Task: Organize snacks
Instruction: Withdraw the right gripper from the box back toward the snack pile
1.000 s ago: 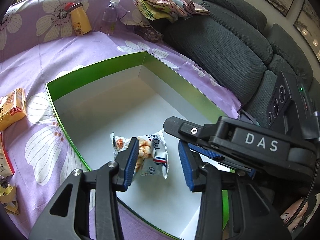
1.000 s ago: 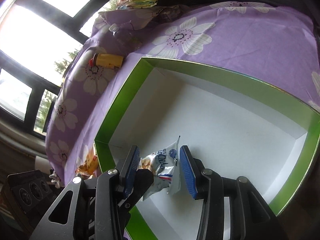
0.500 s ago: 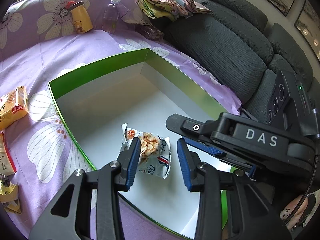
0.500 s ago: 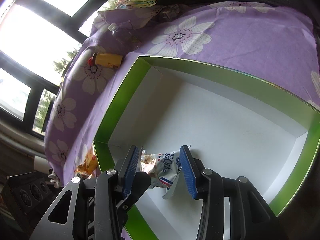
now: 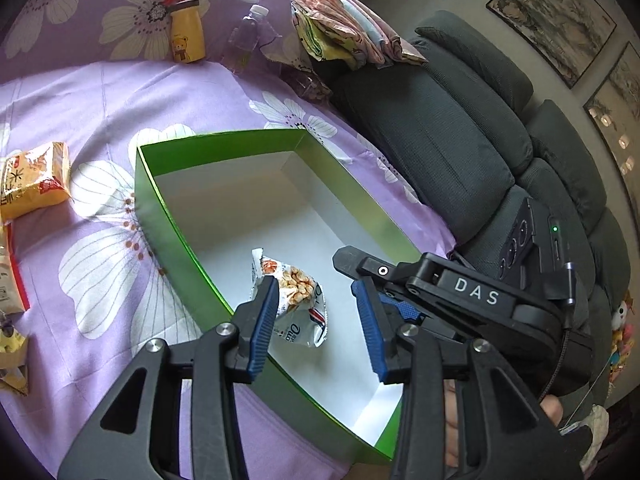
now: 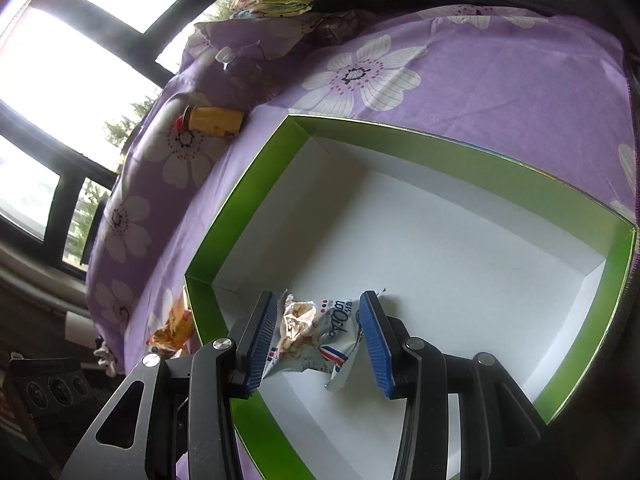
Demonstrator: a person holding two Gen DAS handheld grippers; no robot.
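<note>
A silver snack bag (image 5: 298, 302) lies on the white floor of a green box (image 5: 176, 248), near the wall at 7 o'clock in the left wrist view. The box sits on a purple flowered sheet (image 5: 100, 100). The left tool (image 5: 316, 312) hangs over the bag with its blue pads spread and nothing between them. The right tool (image 6: 320, 332) is likewise released, its pads standing either side of the bag (image 6: 308, 336) without pinching it. Outside the box, at 9 o'clock, a yellow snack packet (image 5: 32, 184) rests on the sheet. At 11 o'clock stand a yellow bottle (image 5: 186, 32) and a clear bottle (image 5: 246, 36). A dark sofa (image 5: 460, 128) fills 2 o'clock.
</note>
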